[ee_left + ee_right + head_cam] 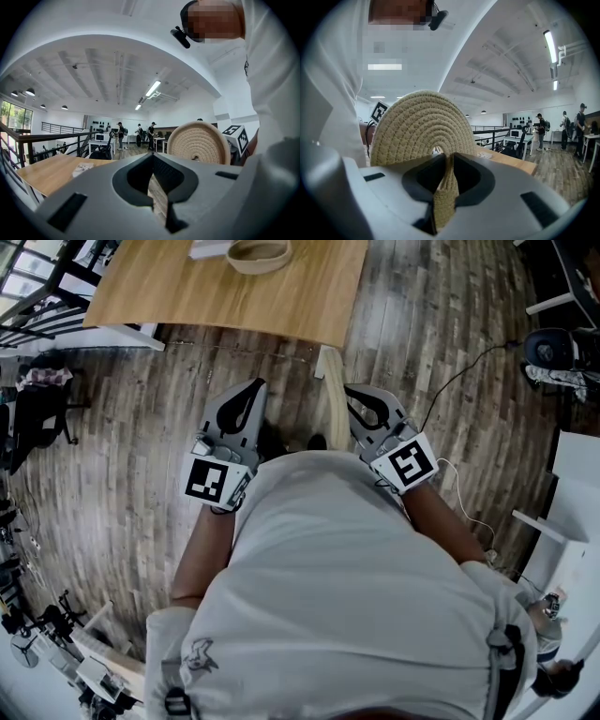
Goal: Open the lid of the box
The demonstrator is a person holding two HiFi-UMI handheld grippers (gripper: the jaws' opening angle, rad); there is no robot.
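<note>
My right gripper [361, 399] is shut on the rim of a round woven rope lid [330, 413], which it holds on edge near the person's chest. In the right gripper view the lid [422, 126] rises as a beige spiral disc above the jaws, with my right gripper [449, 157] pinching its lower edge. My left gripper [246, 395] hangs beside it, shut with nothing in it. From the left gripper view [152, 158] the lid [199, 143] shows to the right. The woven box [260, 254] stands lidless on the wooden table [281, 296], far from both grippers.
A white packet [211, 247] lies on the table beside the box. Wood-plank floor [141, 446] spreads around the person. A black cable [459, 371] runs across the floor at the right, beside white furniture [572, 512]. Railings and distant people [122, 133] stand beyond the table.
</note>
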